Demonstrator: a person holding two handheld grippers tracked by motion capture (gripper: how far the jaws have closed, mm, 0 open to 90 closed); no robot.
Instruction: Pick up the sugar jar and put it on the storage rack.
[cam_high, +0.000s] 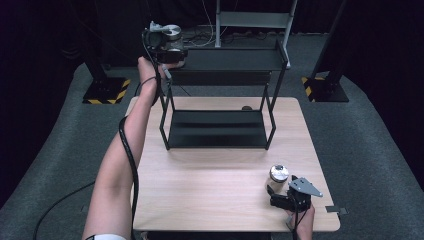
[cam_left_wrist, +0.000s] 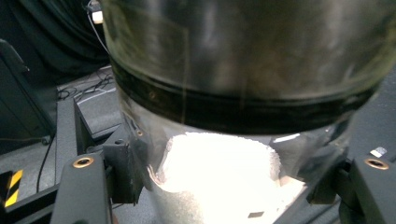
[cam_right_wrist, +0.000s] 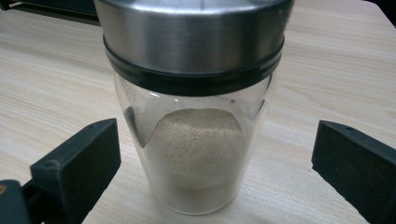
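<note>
The left forearm (cam_high: 131, 145) extends up the left side of the high view, arm nearly straight and hand raised. The left gripper (cam_high: 167, 42) sits at the far end of that reach, jaws clamped on a load. The right hand (cam_high: 300, 217) rests low at the near right. The right gripper (cam_high: 280, 195) points away from the person, jaws spread wide, pads (cam_right_wrist: 77, 165) contacting nothing.

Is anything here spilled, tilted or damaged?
Nothing stands out. The jar on the table stands upright with its lid on, the open right claw around it. The left claw holds the other jar, also lidded, beside the rack. No powder is spilled.
</note>
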